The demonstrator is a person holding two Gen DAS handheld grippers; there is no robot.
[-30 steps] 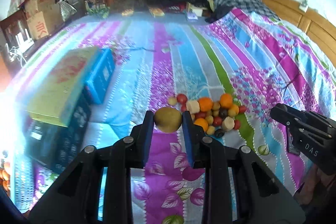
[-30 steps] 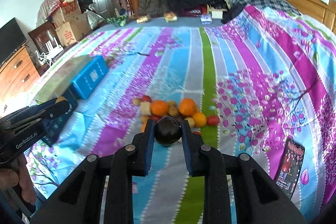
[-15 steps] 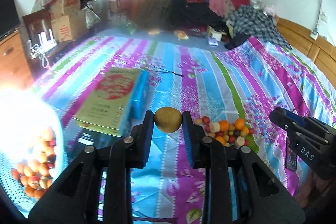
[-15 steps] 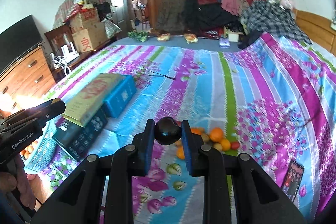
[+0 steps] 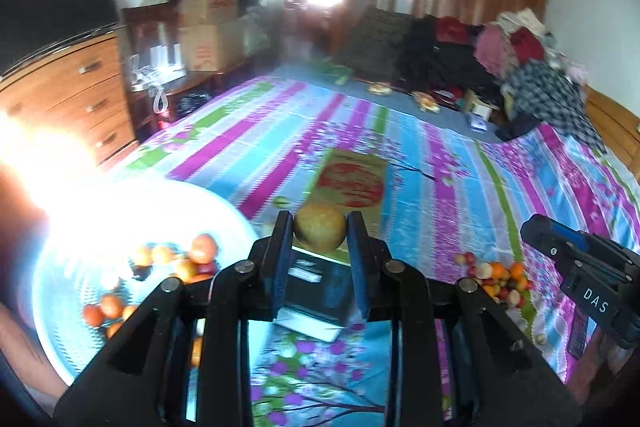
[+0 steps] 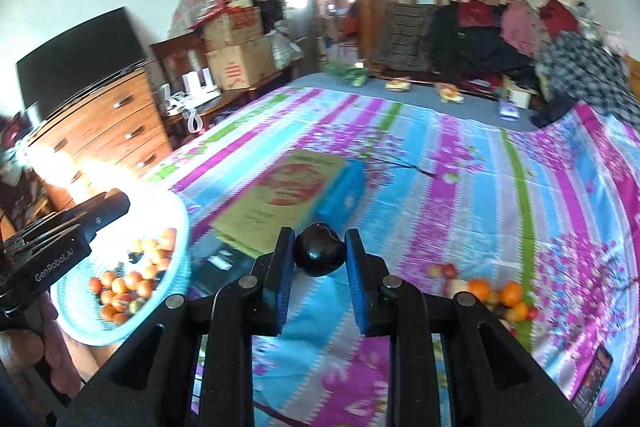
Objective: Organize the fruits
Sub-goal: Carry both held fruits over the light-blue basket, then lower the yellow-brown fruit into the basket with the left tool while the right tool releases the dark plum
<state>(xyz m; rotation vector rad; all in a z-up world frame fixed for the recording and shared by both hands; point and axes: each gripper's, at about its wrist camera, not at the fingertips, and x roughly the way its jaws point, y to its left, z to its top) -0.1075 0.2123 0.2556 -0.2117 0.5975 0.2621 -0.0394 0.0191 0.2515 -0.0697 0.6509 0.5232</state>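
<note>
Left tongs (image 5: 320,239) clamp yellow-brown fruit (image 5: 320,233), centre frame | right tongs (image 6: 320,255) clamp dark fruit (image 6: 319,254) | both likely light, smooth, bruisable; hold across widest part | basket (image 6: 176,267) lower left

Washed out by glare: near rim of the basket (image 5: 240,223) in the left wrist view, fruit there barely readable. Hidden behind the 2 black fingers: bottom of the dark box (image 5: 316,291). Too small to identify: the fruit pile (image 6: 492,291). Cut by the frame edge: the phone (image 6: 596,379).

Striped bedsheet (image 6: 460,187), boxes (image 6: 296,187) on it; dresser (image 6: 100,123), clothes pile (image 6: 540,27).
</note>
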